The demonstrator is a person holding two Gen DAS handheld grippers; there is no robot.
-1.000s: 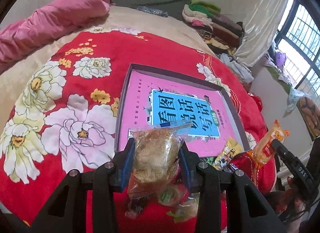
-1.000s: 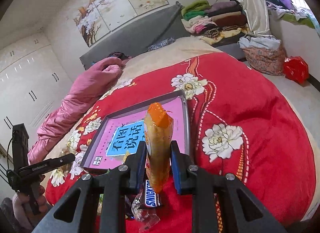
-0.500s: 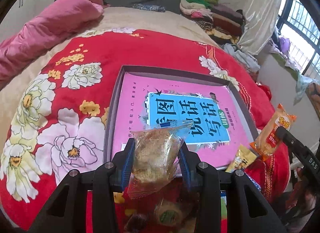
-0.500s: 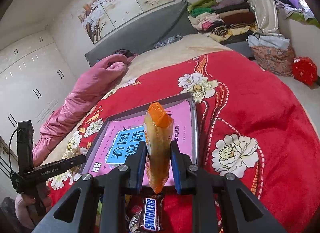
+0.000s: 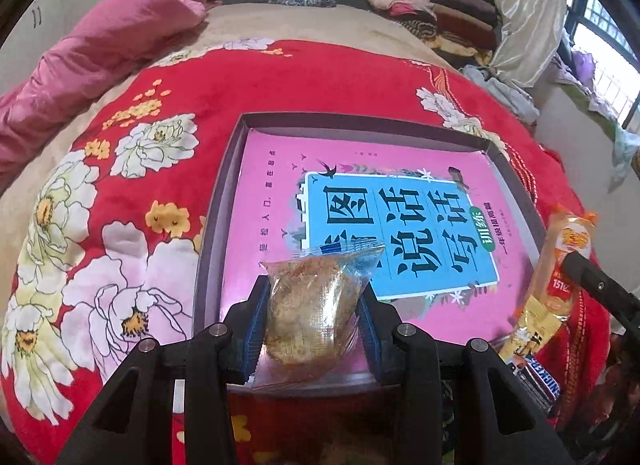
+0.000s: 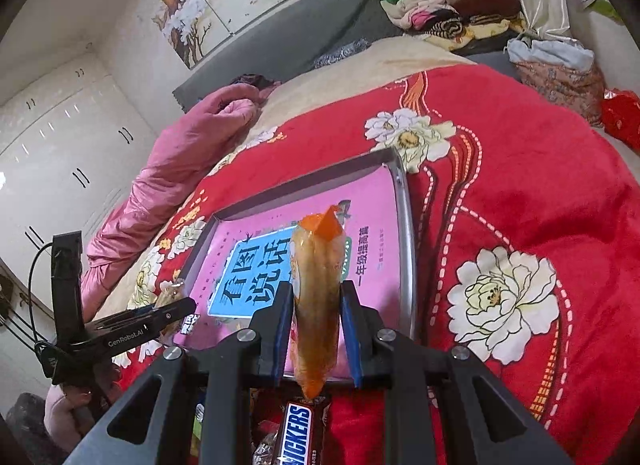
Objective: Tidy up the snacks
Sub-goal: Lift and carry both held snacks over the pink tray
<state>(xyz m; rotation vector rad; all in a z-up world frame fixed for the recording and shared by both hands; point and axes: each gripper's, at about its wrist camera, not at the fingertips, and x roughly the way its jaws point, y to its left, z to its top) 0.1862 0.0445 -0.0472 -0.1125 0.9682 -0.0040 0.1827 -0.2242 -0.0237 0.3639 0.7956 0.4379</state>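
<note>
I see the red floral blanket (image 5: 132, 169) covering the bed, with the shallow grey tray (image 5: 218, 201) lying on it, a pink-and-blue book (image 5: 400, 225) flat inside. Compared with a second ago, the tray sits larger and lower in both views: both tools have come closer over its near edge. The left gripper (image 5: 314, 305) is clenched on a clear packet of brown pastry (image 5: 312, 305), held above the tray's near-left corner. The right gripper (image 6: 314, 317) is clamped on an upright orange-tipped snack bag (image 6: 316, 297), above the tray's near edge. A Snickers bar (image 6: 298, 433) lies on the blanket below it, beside other wrappers, possibly sweets; blur hides them. A pink quilt (image 6: 168, 169) lies along the far left edge of the bed.
</note>
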